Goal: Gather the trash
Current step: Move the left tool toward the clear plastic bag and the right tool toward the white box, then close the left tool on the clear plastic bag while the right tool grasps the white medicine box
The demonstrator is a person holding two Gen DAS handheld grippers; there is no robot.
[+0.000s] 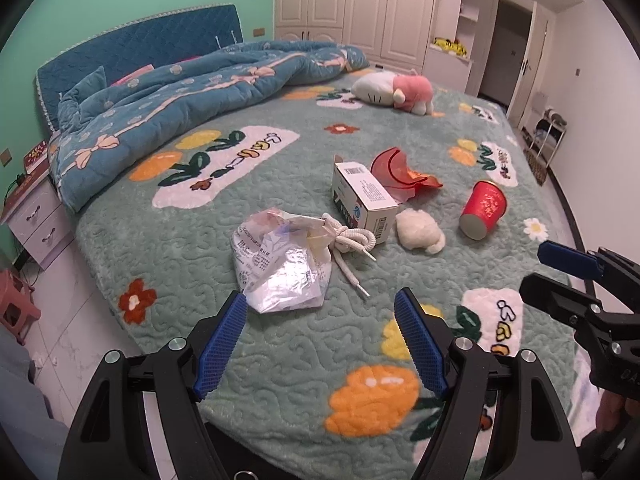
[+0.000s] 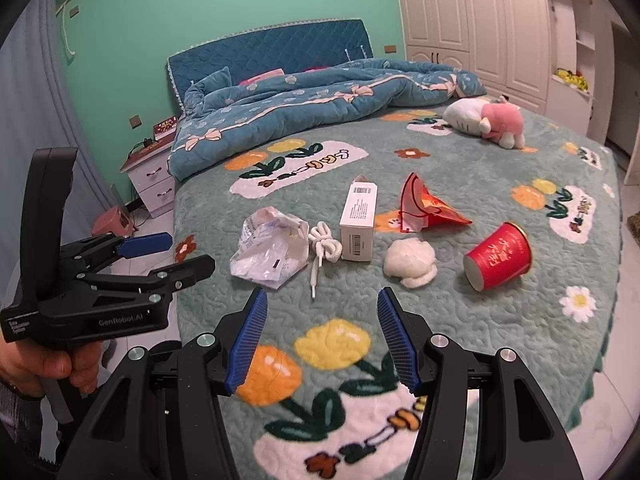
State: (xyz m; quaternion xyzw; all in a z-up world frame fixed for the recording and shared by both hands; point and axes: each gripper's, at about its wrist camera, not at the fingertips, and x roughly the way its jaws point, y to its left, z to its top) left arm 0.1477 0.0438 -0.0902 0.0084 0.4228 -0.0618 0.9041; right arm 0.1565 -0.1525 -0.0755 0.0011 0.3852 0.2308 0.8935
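Trash lies on the green floral bedspread point(image 1: 280, 352): a crumpled clear plastic bag point(image 1: 282, 264) point(image 2: 272, 254), a coiled white cord point(image 1: 352, 238) point(image 2: 324, 246), a white carton box point(image 1: 362, 196) point(image 2: 360, 218), a white tissue wad point(image 1: 420, 230) point(image 2: 410, 262), a torn red wrapper point(image 1: 400, 174) point(image 2: 426, 210) and a tipped red paper cup point(image 1: 482, 210) point(image 2: 498, 256). My left gripper point(image 1: 320, 308) is open and empty just before the bag; it also shows in the right wrist view point(image 2: 180, 252). My right gripper point(image 2: 322, 300) is open and empty; it also shows in the left wrist view point(image 1: 536, 268).
A blue quilt point(image 1: 180, 96) is bunched at the bed's head. A pink and white plush toy point(image 1: 396, 88) lies at the far side. A white nightstand point(image 1: 36, 220) and a pink stool point(image 1: 16, 308) stand left of the bed. Wardrobes point(image 1: 352, 0) line the far wall.
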